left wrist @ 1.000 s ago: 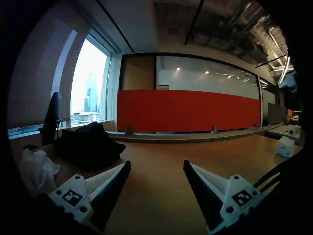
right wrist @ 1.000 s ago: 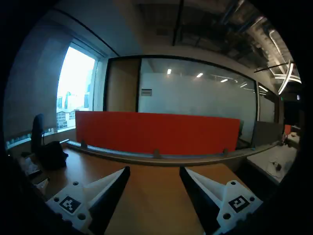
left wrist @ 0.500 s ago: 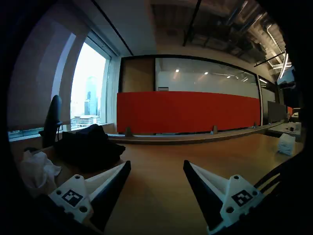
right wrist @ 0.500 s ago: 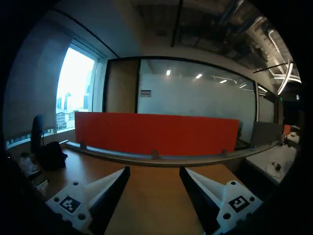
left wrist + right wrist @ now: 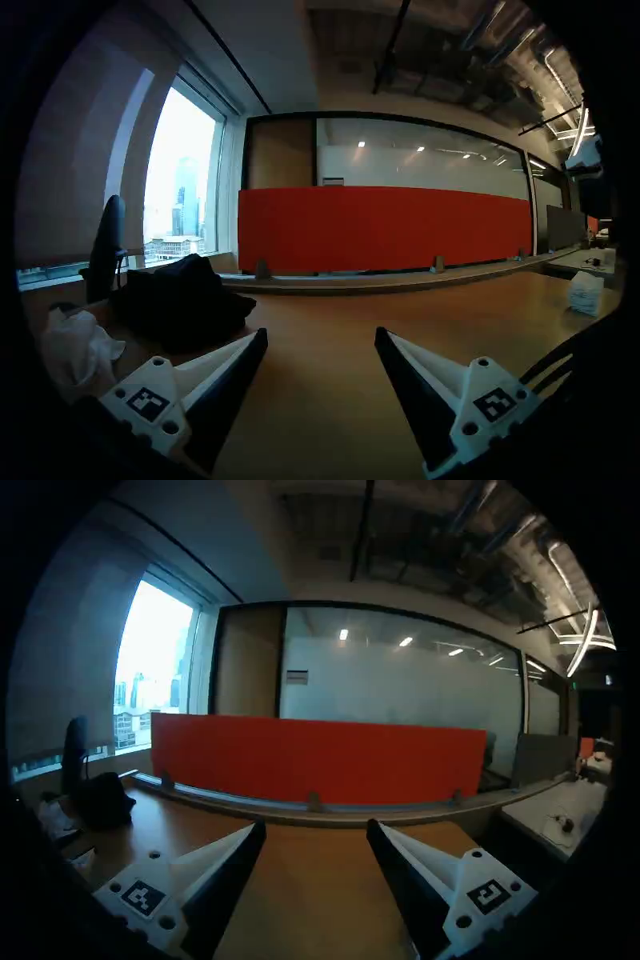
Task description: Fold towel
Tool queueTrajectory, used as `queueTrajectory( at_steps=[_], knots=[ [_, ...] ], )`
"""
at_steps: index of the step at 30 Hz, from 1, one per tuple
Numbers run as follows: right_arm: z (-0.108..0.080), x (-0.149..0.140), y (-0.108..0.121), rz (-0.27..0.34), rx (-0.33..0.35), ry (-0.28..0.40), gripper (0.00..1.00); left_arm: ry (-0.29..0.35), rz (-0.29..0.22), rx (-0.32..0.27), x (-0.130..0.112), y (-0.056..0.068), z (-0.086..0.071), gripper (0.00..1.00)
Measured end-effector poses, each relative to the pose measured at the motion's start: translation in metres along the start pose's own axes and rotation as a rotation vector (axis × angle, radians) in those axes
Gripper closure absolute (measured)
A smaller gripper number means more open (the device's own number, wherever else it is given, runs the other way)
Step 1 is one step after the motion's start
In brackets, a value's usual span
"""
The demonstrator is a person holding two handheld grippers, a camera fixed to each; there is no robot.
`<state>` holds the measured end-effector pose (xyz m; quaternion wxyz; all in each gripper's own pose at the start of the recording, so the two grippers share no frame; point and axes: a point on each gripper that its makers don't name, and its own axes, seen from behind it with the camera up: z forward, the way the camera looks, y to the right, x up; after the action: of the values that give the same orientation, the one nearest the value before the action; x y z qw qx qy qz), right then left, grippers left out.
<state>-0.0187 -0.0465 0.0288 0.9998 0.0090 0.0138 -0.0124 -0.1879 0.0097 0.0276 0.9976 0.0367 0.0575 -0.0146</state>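
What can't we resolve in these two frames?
White crumpled cloth, left gripper view: dim, near the left edge; towel or not, cannot tell.
White stack, left gripper view: small, at the right edge; unidentifiable.
Black bundle, left gripper view: too dark for detail.
Desk items, right gripper view: too small.

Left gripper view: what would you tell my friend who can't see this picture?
An open claw, holding nothing, hangs over a wooden table. To its left lie a black cloth heap and a crumpled white cloth. Behind them stand a red divider and a bright window.
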Motion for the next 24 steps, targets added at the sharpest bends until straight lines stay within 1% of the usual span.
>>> queueTrajectory(
  at_steps=[6,12,18,21,24],
  knots=[
    [0.0,0.003,0.024,-0.031,-0.048,0.029,0.02,0.001,-0.001,0.0,-0.002,0.001,0.0,0.0],
    [0.0,-0.003,0.044,-0.057,-0.074,0.039,0.02,0.001,0.0,0.0,-0.003,0.001,0.001,0.0],
    [0.0,-0.021,0.051,-0.034,-0.061,0.04,0.02,0.001,-0.001,0.001,-0.004,0.001,0.001,0.0],
    [0.001,-0.032,0.051,-0.012,-0.051,0.038,0.02,0.002,-0.001,0.001,-0.005,0.001,0.001,0.0],
    [0.003,-0.041,0.054,0.021,-0.056,0.036,0.01,0.002,-0.001,0.001,-0.005,0.001,0.001,0.0]
  ],
)
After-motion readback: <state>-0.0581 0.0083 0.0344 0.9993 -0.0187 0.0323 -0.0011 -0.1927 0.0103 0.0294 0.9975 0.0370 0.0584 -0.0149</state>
